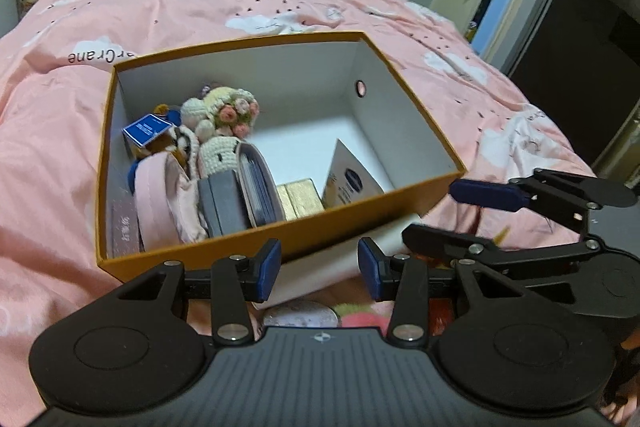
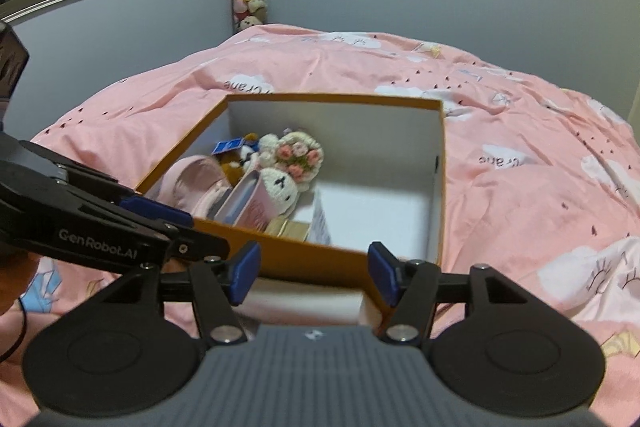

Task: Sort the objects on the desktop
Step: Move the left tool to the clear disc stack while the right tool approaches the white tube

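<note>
One open orange cardboard box with a white inside [image 1: 224, 51] [image 2: 439, 187] sits on the pink cloud-print bed [image 1: 60, 131] [image 2: 540, 147]. It holds one crocheted white doll with a flower bouquet [image 1: 224, 115] [image 2: 294, 159], one pink pouch [image 1: 160, 195] [image 2: 192, 179], two gold blocks [image 1: 300, 197] and perhaps more. Left gripper [image 1: 319, 267] and right gripper [image 2: 312, 273] hover at its near edge, jaws wide, holding nothing

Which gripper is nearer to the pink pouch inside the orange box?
Left, probably. The left gripper sits before the box's near wall, close to the pink pouch; the right gripper fronts the box's emptier end.
</note>
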Motion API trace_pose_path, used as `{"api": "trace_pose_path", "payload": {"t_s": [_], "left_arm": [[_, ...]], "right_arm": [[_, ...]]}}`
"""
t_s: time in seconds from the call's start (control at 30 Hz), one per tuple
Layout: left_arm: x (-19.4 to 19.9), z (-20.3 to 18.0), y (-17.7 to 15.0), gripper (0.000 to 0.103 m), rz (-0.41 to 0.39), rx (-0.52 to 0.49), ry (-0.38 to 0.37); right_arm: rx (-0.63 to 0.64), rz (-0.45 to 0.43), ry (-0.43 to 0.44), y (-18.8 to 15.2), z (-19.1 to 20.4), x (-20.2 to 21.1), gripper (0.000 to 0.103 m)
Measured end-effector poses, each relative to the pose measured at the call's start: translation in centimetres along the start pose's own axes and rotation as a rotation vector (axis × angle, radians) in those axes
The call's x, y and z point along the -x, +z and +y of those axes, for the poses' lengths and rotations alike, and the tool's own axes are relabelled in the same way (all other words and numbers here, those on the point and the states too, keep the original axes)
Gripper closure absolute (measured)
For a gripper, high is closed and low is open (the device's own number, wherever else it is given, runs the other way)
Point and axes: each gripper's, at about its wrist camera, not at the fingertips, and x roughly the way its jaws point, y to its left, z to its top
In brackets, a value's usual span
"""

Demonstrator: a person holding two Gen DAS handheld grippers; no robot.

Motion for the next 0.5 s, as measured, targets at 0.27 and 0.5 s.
{"api": "trace_pose_path", "payload": {"t_s": [0.27, 0.5], "left_arm": [[-1.6, 0.4, -2.6, 0.054, 0.146, -0.042, 0.056], [-3.3, 0.9, -3.8, 0.054, 0.236, -0.054, 0.094]], "right_arm": [[0.129, 0.089, 0.048, -2.8, 2.2, -0.5, 0.063], [0.181, 0.182, 0.1, -3.7, 3.5, -2.1, 0.067]]}}
